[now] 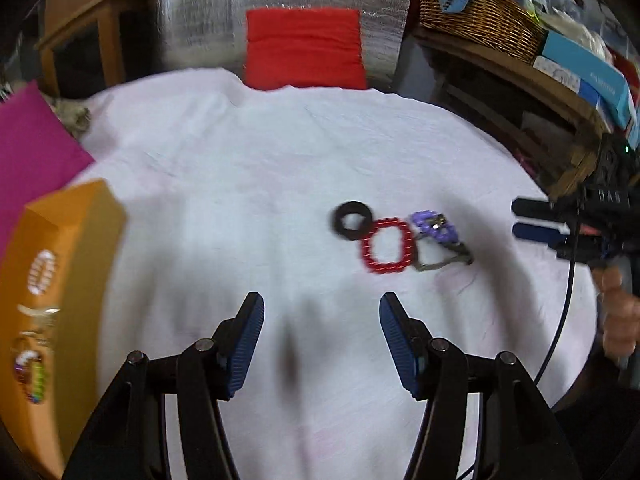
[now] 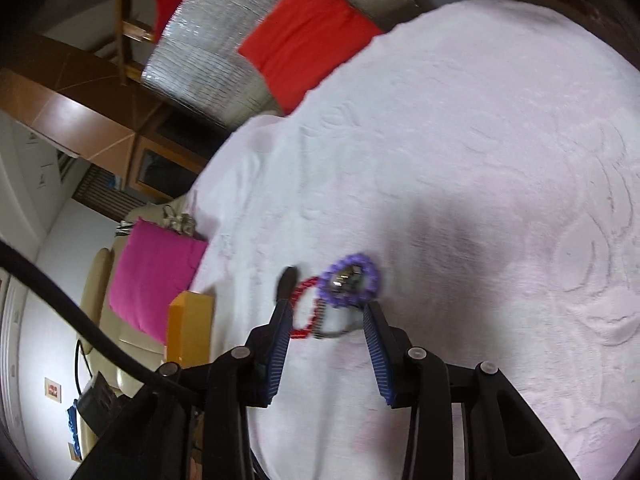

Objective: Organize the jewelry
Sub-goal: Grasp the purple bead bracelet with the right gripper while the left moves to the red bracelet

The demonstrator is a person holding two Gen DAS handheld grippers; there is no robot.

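A black ring [image 1: 351, 220], a red bead bracelet [image 1: 386, 250] and a purple bead bracelet [image 1: 434, 226] lie touching in a row on the white cloth [image 1: 224, 184], with a thin grey loop [image 1: 440, 263] beside them. My left gripper [image 1: 322, 304] is open and empty, short of the red bracelet. My right gripper [image 1: 520, 218] comes in from the right. In the right wrist view that right gripper [image 2: 328, 308] is open just short of the purple bracelet [image 2: 352, 280]; the red bracelet [image 2: 306, 308] and black ring [image 2: 287, 278] sit by its left finger, untouched.
An orange box [image 1: 72, 248] with several bracelets in it stands at the left, also the orange box [image 2: 190, 328]. A magenta cushion [image 1: 32, 148] and red cushion [image 1: 306, 48] border the cloth. A wicker basket [image 1: 480, 12] sits on a shelf. A hand [image 1: 616, 312] holds the right gripper.
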